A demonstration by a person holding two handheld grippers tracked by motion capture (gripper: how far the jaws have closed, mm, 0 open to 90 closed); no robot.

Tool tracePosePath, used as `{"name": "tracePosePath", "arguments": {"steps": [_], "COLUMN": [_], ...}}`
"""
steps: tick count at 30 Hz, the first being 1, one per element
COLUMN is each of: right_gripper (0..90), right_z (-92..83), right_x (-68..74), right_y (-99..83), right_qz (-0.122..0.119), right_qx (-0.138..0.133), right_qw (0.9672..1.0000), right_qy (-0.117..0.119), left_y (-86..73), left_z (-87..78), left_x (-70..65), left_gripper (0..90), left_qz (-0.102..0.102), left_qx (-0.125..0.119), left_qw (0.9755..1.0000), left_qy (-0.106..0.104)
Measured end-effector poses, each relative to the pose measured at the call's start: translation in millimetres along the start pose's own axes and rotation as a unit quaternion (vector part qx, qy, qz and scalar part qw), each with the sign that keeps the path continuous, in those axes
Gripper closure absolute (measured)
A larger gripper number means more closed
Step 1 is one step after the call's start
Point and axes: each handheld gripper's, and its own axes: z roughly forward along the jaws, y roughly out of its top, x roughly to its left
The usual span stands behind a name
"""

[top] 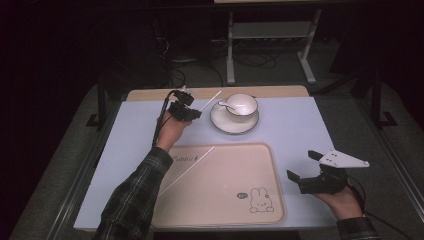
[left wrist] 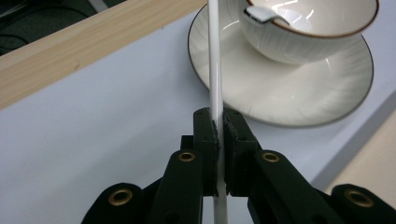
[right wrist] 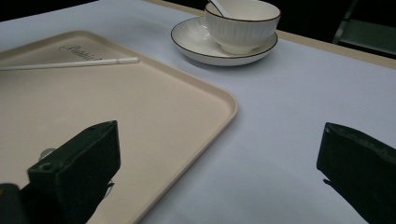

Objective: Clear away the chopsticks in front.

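Left hand-held gripper (left wrist: pixel 219 140): jaws clamped on a white chopstick (left wrist: pixel 215 60), carried above the worktop (top: pixel 300 125) just left of the saucer (top: pixel 222 124).
Left arm: plaid sleeve (top: pixel 135 195) reaching forward across the tray (top: pixel 225 170).
Right hand-held gripper (top: pixel 305 167): jaws wide apart, holding nothing, right of the tray.
Second chopstick (right wrist: pixel 70 64): lying on the tray.
Cut off: the gripped chopstick's lower end, behind the jaws.
Bowl (top: pixel 241 106): on the saucer, spoon (top: pixel 226 105) inside.
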Motion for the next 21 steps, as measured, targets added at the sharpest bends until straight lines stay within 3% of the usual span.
{"name": "tracePosePath", "arguments": {"steps": [11, 16, 21], "right_gripper": [0.0, 0.0, 0.0], "right_z": [0.8, 1.2, 1.3], "right_x": [0.5, 1.0, 1.8], "right_y": [0.1, 0.6, 0.8], "right_qz": [-0.001, -0.003, -0.004], "right_qx": [0.001, 0.002, 0.004], "right_qw": [1.0, 1.0, 1.0], "right_qy": [-0.001, -0.002, -0.001], "left_y": [-49.1, -71.0, -94.9], "left_z": [-49.5, -66.0, -75.9], "left_x": [-14.9, -27.8, -46.2], "left_gripper": [84.7, 84.7, 84.7], "left_qz": [-0.007, -0.009, 0.004], "left_qx": [-0.009, -0.014, -0.003], "left_qw": [0.9998, 0.9995, 0.9995], "left_qy": [-0.019, -0.027, -0.031]}}
